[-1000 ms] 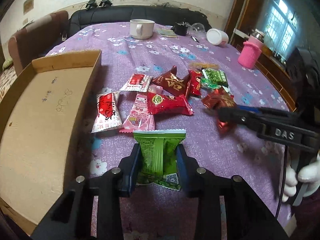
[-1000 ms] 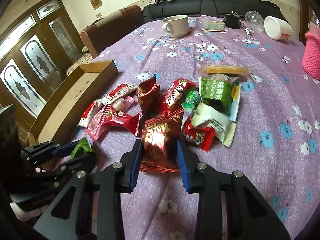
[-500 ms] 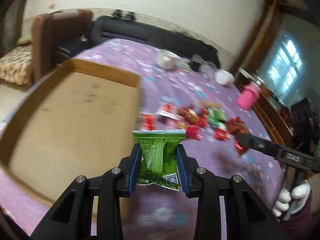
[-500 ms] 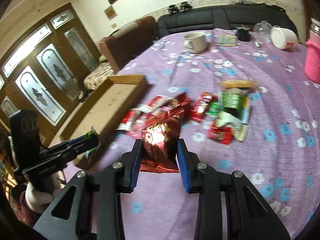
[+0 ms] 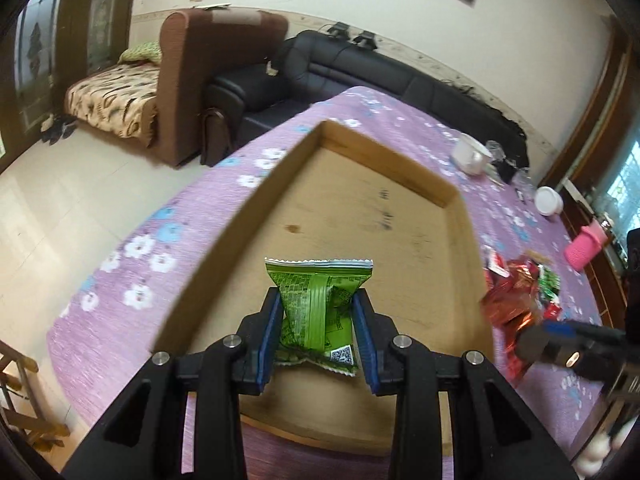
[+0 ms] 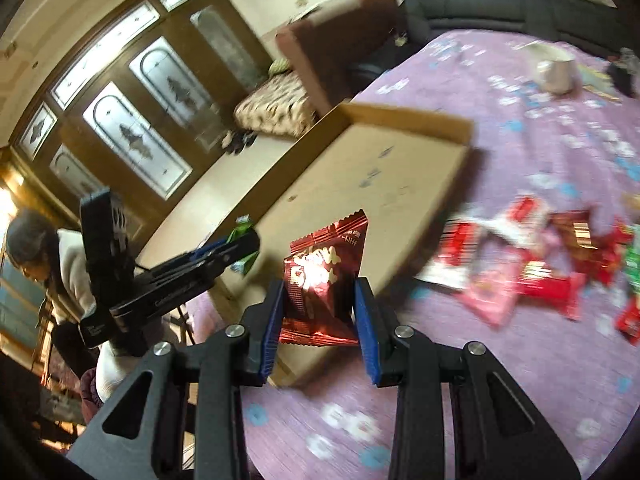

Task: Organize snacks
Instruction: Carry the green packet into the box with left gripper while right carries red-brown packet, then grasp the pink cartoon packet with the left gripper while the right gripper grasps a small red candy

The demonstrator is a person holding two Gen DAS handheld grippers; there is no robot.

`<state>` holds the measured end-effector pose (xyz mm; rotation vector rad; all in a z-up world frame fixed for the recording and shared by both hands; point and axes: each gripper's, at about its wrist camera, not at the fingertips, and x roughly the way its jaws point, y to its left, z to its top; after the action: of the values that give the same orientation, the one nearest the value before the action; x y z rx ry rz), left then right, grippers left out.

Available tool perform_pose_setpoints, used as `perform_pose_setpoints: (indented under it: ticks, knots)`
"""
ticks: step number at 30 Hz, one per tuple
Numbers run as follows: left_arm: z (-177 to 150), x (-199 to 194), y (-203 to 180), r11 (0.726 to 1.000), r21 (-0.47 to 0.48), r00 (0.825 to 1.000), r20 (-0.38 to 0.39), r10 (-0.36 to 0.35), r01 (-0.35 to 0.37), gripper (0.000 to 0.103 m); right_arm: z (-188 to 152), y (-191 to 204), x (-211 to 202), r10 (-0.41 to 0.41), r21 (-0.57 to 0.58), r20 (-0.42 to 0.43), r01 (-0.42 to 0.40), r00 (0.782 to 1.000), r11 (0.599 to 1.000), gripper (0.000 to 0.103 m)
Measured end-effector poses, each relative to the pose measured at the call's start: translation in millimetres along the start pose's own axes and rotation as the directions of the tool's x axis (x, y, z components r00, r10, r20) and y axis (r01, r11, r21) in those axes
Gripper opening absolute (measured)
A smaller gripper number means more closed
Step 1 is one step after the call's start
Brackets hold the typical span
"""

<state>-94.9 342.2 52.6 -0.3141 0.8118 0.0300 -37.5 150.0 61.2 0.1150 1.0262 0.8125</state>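
Left wrist view: the left tongs (image 5: 316,334) are clenched on a green snack packet (image 5: 318,312), held upright above the near end of the cardboard tray (image 5: 400,216). The tray floor shows bare, so by my reading nothing has been stowed yet. At 3 o'clock the right tongs (image 5: 532,340) reach in from the edge, carrying a red foil packet (image 5: 510,304), blurred here. Behind them, toward 2 o'clock, the loose snack pile (image 5: 540,280) lies on the purple flowered table (image 5: 168,216), beside the tray's right wall. A second ago this camera looked over the pile with the tray off at 9 o'clock; now the tray fills the middle and the green packet hangs over it.

Right wrist view: the right tongs (image 6: 318,304) are clamped on the red foil packet (image 6: 324,280), which sits over the tray's (image 6: 360,184) near corner. At 9 o'clock the left tongs (image 6: 244,246) show the green packet (image 6: 242,226) poking from their tips above the tray. The pile (image 6: 520,272) spreads at 3 o'clock, motion-blurred. Earlier the red packet was just lifting from that pile; it has since travelled to the tray.

Judged so far: two packets are lifted and carried, neither released, and most of the snacks are left on the table.
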Motion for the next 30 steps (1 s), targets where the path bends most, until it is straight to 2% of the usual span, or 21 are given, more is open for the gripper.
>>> perform_pose_setpoints:
  ticks: [6,10,12,14,18,21,22,23,25,26,27,30]
  knots:
    - [0.0,-2.3,20.0,0.998,-0.059,0.999,0.023,-0.030,0.031,0.037,3.2,24.2,55.3,0.014,-0.029,-0.089,-0.017,0.996,0.999,0.037]
    - [-2.1,-11.9,30.4,0.987,-0.136,0.995,0.061,-0.081,0.089,0.062,3.2,34.3,68.2,0.024,-0.039,-0.103,-0.028,0.994,0.999,0.040]
    - [-3.5,-17.9,32.8,0.981,-0.161,0.991,0.086,-0.099,0.112,0.065,3.5,38.0,66.2,0.017,-0.057,-0.091,-0.022,0.996,0.998,0.040]
    - [-5.0,-24.4,31.2,0.973,-0.177,0.985,0.112,-0.133,0.151,0.071,3.9,39.5,56.5,-0.001,-0.078,-0.067,-0.005,0.998,0.997,0.043]
    - [-5.8,-35.6,19.9,0.959,-0.183,0.970,0.149,-0.191,0.216,0.073,3.2,29.6,13.5,-0.035,-0.090,0.027,0.037,0.999,0.995,0.043]
    - [-6.4,-46.6,1.2,0.953,-0.155,0.956,0.179,-0.232,0.260,0.078,-2.8,13.7,-30.4,-0.100,-0.093,0.128,0.112,0.987,0.989,0.049]
    - [-7.4,-50.1,-4.4,0.950,-0.146,0.951,0.190,-0.246,0.275,0.080,-7.2,4.8,-50.0,-0.135,-0.087,0.177,0.152,0.975,0.984,0.058]
    - [-8.1,-53.4,-12.8,0.945,-0.133,0.942,0.202,-0.268,0.298,0.081,-13.1,-2.2,-65.1,-0.164,-0.079,0.220,0.185,0.962,0.980,0.072]
    - [-10.3,-55.9,-24.7,0.929,-0.118,0.923,0.207,-0.324,0.352,0.081,-28.1,-29.0,-102.3,-0.234,-0.037,0.321,0.259,0.918,0.965,0.089]
    - [-11.2,-53.7,-33.0,0.917,-0.113,0.914,0.196,-0.356,0.381,0.081,-33.2,-41.5,-112.4,-0.271,-0.010,0.334,0.291,0.903,0.957,0.089]
    - [-12.0,-49.8,-42.1,0.915,-0.107,0.914,0.173,-0.367,0.388,0.081,-39.3,-60.8,-122.6,-0.316,0.032,0.314,0.323,0.895,0.946,0.089]
    - [-14.6,-36.7,-68.4,0.927,-0.052,0.926,0.099,-0.364,0.370,0.081,-58.8,-115.7,-144.5,-0.365,0.183,0.249,0.327,0.897,0.927,0.087]
